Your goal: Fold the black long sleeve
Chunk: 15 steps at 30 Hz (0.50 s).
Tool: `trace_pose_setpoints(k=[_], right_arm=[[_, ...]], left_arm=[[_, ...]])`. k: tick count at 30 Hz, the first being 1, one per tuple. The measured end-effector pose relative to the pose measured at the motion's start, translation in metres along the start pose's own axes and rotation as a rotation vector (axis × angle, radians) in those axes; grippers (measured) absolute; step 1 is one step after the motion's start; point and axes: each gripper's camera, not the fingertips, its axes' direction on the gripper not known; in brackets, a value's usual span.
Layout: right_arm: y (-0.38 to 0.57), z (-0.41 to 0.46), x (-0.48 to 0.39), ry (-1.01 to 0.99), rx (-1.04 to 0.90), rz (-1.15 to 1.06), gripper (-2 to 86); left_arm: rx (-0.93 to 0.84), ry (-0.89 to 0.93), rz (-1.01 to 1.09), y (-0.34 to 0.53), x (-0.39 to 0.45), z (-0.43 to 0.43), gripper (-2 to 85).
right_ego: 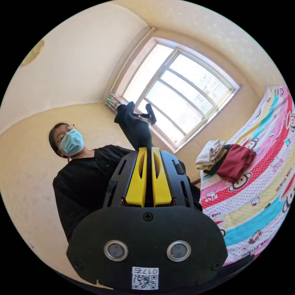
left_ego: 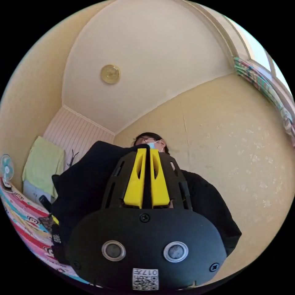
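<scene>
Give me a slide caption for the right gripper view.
Right gripper shut on black long sleeve, lifted toward the window.

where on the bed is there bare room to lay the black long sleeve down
In the right gripper view, the striped bedspread lies bare from the pile of folded clothes toward the picture's lower edge. By that pile, near the window wall, it is crowded. In the left gripper view, small dark items sit on the bedspread strip.

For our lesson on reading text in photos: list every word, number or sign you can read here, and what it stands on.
"PAUL FRANK": printed repeatedly on the striped bedsheet.
Code stickers: characters too small to read.
Black tag: white lettering, blurred.
</scene>
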Motion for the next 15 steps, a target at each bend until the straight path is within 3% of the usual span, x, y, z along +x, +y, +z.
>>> trace_pose_setpoints(k=[3,9,15], right_arm=[[-0.024,-0.007,-0.07,0.297,-0.023,-0.102,2.8],[-0.031,0.035,-0.162,0.424,-0.049,-0.326,2.4],[0.009,0.031,-0.219,0.486,0.075,-0.408,2.5]], left_arm=[[0.146,-0.405,-0.118,0.021,0.031,-0.05,-0.3],[0.171,-0.777,-0.039,0.025,0.083,-0.016,-0.5],[0.218,-0.825,0.065,0.024,0.115,0.052,-0.6]])
